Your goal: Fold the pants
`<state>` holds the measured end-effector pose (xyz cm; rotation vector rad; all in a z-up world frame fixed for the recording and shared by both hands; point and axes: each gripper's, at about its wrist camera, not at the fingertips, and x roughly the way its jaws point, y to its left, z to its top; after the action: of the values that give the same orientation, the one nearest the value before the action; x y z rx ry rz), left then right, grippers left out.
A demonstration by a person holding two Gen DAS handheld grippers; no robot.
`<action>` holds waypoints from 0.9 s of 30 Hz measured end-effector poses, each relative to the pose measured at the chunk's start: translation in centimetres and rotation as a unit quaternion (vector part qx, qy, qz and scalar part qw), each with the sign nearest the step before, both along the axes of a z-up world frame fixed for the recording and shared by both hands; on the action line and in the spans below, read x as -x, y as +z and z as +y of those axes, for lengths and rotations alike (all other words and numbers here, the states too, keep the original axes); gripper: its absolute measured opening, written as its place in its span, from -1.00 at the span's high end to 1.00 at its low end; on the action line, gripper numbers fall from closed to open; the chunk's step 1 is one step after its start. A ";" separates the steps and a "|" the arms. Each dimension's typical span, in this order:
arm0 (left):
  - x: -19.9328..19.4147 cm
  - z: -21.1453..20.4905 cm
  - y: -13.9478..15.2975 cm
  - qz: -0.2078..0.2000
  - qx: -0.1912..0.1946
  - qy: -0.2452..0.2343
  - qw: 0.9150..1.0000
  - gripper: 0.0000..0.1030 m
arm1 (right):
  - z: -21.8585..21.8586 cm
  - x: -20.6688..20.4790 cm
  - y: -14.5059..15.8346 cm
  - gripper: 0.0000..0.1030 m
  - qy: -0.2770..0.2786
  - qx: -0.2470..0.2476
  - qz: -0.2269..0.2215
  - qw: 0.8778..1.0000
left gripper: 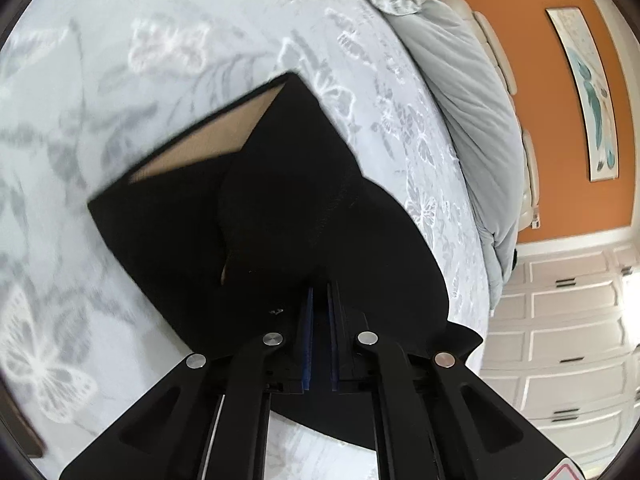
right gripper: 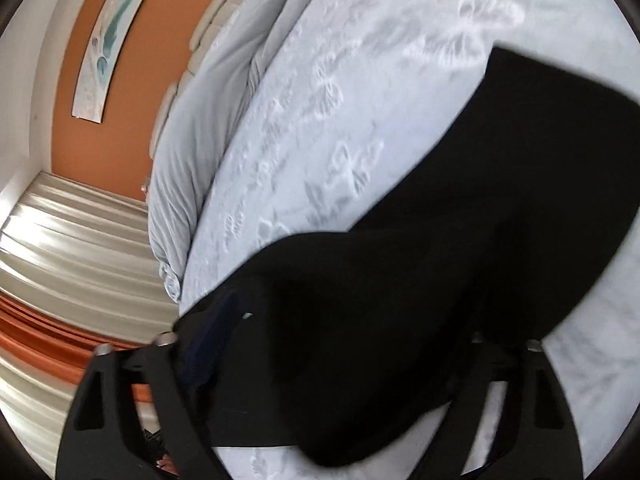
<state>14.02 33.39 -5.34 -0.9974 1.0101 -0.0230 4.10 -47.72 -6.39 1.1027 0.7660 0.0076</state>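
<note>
Pale butterfly-print bedspread (left gripper: 168,48) carries black pants (left gripper: 280,200), apparently beneath orange wall (left gripper: 532,32).

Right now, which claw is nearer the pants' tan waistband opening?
Left. The left claw grips the pants just short of the tan opening; the right claw sits under cloth, opening unseen there.

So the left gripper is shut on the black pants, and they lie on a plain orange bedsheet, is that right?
Not quite. The left gripper is shut on the black pants, but the bedsheet is not plain orange: it is pale blue-grey with a butterfly pattern. Orange is the wall behind the bed. The left wrist view shows this.
</note>
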 end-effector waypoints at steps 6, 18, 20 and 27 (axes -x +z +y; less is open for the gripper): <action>-0.5 0.2 0.5 0.002 -0.047 -0.014 0.999 1.00 | -0.1 -1.4 -1.0 0.56 0.013 0.035 0.040 0.998; -1.3 0.7 3.6 -0.020 -0.118 -0.069 0.990 1.00 | -6.0 -2.3 8.1 0.84 0.038 0.287 0.039 0.956; -0.4 1.6 2.2 -0.021 -0.104 -0.060 0.992 1.00 | -6.4 -1.4 4.9 0.77 0.024 0.303 0.102 0.947; 2.6 2.2 1.2 -0.020 -0.095 -0.010 0.995 -0.49 | 0.7 4.8 4.6 -0.81 0.000 0.408 0.051 0.912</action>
<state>11.46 35.60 -4.18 -0.8111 0.9664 0.0358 -0.73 -47.02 -1.79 0.3021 0.7540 -0.3457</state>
